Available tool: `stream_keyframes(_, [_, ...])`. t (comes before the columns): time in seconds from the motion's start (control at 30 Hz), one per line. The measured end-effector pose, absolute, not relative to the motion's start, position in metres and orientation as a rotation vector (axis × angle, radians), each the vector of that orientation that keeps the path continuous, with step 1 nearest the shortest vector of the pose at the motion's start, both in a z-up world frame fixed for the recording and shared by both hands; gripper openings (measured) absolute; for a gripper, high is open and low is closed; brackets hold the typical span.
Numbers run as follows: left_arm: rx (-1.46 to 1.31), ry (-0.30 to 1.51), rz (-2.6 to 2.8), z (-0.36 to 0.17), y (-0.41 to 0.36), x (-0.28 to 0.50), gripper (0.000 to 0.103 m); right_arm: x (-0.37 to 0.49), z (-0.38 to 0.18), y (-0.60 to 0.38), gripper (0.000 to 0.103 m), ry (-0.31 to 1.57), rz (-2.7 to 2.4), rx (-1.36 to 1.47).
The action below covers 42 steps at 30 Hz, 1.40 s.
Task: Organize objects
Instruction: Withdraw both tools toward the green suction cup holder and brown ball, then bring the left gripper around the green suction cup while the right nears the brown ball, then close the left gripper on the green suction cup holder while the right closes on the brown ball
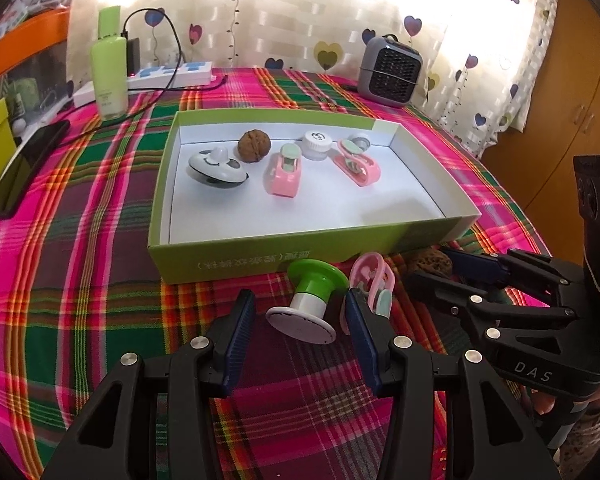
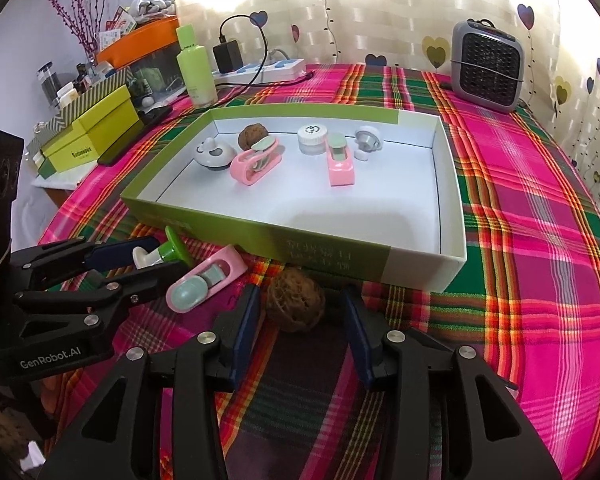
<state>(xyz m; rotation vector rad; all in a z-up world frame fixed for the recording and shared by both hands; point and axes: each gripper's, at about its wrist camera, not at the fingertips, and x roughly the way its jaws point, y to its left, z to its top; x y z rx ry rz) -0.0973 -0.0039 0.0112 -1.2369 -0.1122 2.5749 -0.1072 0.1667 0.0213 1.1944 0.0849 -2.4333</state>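
From the left wrist view, the left gripper (image 1: 300, 308) stands with its fingers (image 1: 242, 320) spread wide on either side of a green-and-white stamp (image 1: 306, 300) that lies tipped on its side on the plaid cloth of the counter (image 1: 80, 280); neither finger touches it. A pink clip (image 1: 370, 284) lies just beside the right-hand finger, close against the front wall of the green box (image 1: 260, 252). Inside the box, toward its back wall, sit a white spinner (image 1: 216, 166), a walnut (image 1: 254, 146), a pink toy car (image 1: 286, 176), a small white jar (image 1: 316, 144) and another pink clip (image 1: 358, 162); the nearer half of the box floor is bare white. The right gripper (image 1: 440, 268) enters from the right, low by the box's front corner.

From the right wrist view, the right gripper (image 2: 300, 308) has its fingers (image 2: 246, 320) open around a brown rough ball (image 2: 296, 304) that rests on the cloth just in front of the box wall (image 2: 320, 248); gaps show on both sides. To the left the left gripper (image 2: 148, 264) straddles the stamp (image 2: 168, 252), with the clip (image 2: 204, 282) just beside it. Bare cloth stretches to the right of the box as far as the counter edge, with a grey heater (image 2: 486, 68) at the back.
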Motion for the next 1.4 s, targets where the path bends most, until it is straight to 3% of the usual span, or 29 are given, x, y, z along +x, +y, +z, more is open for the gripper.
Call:
stream_keyframes(0.63, [-1.239, -0.126, 2.573, 0.0119, -0.0045, -0.1003, 0.045, -0.1081, 0.0206, 0.1644, 0.043, 0.104, -2.445, 1.189])
stream_keyframes(0.77, [-1.244, -0.118, 2.579, 0.0112, -0.0043, -0.1023, 0.033, -0.1075, 0.0205, 0.1644, 0.043, 0.101, -2.445, 1.189])
stream_keyframes(0.93, [-1.244, -0.115, 2.580, 0.0109, -0.0038, -0.1026, 0.032, -0.1075, 0.0205, 0.1646, 0.042, 0.103, -2.444, 1.188])
stream_keyframes(1.4, [-1.242, -0.116, 2.580, 0.0111, -0.0037, -0.1018, 0.032, -0.1072, 0.0205, 0.1647, 0.032, 0.105, -2.435, 1.185])
